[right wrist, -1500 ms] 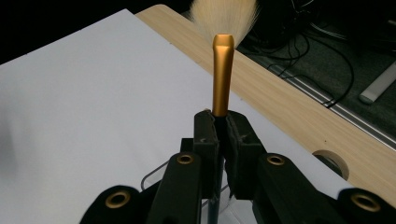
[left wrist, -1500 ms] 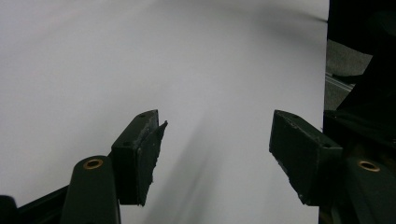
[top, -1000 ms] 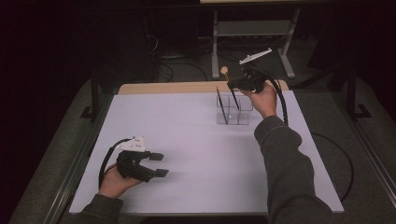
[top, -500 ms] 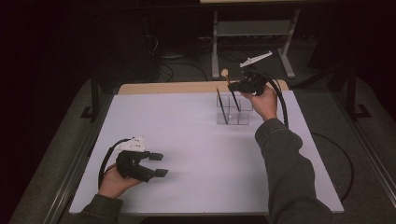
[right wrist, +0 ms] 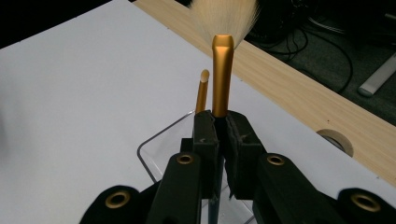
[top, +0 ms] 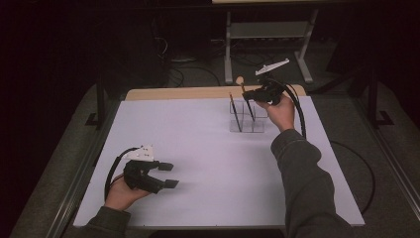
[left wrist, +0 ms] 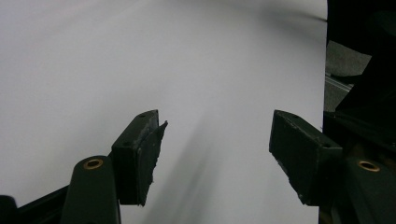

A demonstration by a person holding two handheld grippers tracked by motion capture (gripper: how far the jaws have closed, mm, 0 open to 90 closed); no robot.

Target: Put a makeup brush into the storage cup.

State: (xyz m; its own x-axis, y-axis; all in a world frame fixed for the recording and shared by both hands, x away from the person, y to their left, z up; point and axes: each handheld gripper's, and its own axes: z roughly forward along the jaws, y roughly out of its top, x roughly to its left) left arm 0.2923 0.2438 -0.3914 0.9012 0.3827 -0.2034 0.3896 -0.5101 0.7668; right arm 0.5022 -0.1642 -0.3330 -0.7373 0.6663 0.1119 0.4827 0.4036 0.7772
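Note:
My right gripper is shut on a makeup brush with a gold ferrule and pale bristles, held upright. The brush's dark handle reaches down into a clear plastic holder at the table's far right. In the right gripper view the jaws press on the brush just below the ferrule, above the holder's rim. A thinner gold-tipped brush stands in the holder. My left gripper rests low at the front left, open and with nothing in it.
A white table top has a wooden strip along its far edge, with a round hole in it. A metal stand and cables lie on the dark floor beyond. My right gripper's cable trails along the right side.
My right gripper with the brush has shifted slightly over the holder. The left gripper has not moved.

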